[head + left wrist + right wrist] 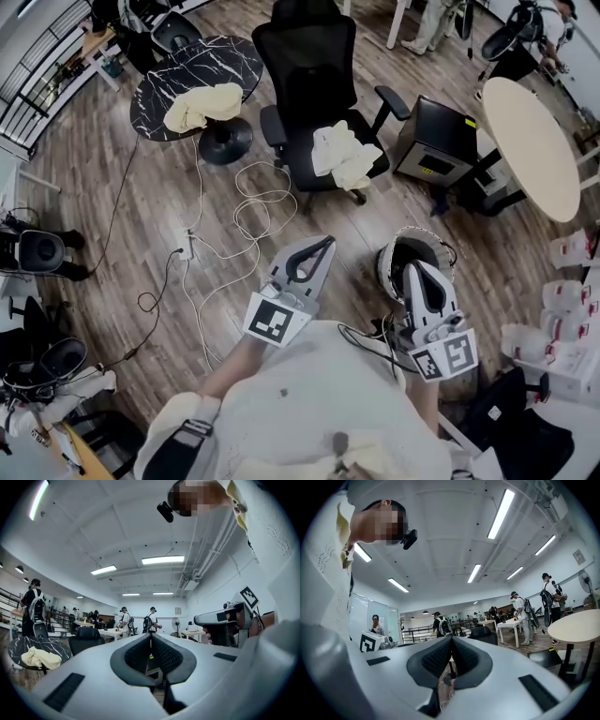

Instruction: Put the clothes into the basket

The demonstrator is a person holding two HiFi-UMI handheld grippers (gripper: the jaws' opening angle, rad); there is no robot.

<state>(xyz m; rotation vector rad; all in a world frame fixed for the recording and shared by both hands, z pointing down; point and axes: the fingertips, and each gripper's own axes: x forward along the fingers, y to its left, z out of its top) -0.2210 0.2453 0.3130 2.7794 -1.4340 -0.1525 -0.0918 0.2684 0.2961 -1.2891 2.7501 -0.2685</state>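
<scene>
A pale yellow cloth lies bunched on the round black marble table; it also shows in the left gripper view. A cream cloth lies on the seat of the black office chair. My left gripper is held level above the floor, shut and with nothing in it. My right gripper is beside it, shut and also bare. Under the right gripper's tip is a round dark basket with a pale rim, partly hidden.
White cables and a power strip lie on the wooden floor ahead of me. A black box-shaped machine stands right of the chair, next to a beige oval table. White cartons sit at the right. People stand far off.
</scene>
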